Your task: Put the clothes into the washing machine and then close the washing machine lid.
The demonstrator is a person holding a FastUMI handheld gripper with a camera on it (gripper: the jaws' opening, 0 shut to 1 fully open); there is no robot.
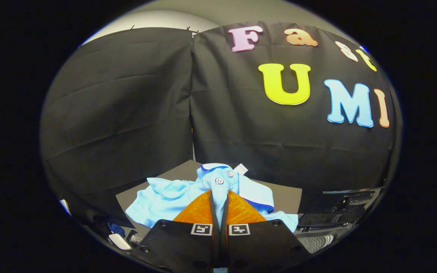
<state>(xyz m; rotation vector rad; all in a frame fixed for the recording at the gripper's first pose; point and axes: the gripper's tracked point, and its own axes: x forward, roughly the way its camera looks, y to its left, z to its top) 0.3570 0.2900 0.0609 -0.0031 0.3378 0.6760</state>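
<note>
A light blue polo shirt (165, 199) with a white collar and white buttons is bunched on the dark table (285, 197), just ahead of the fingers. Its buttoned placket (222, 178) rises right above the fingertips. My gripper (219, 194) is shut on the shirt: both fingers press together on a thin strip of blue cloth that shows between them. Part of the shirt spreads out to the left and a fold trails to the right of the fingers. A white tag (242, 168) sticks up at the collar.
A dark machine-like body (349, 204) with a ribbed part (319, 240) stands low to the right of the fingers. Small white and blue items (120, 239) lie low to the left. The booth's black cloth wall (127, 113) hangs close behind the table.
</note>
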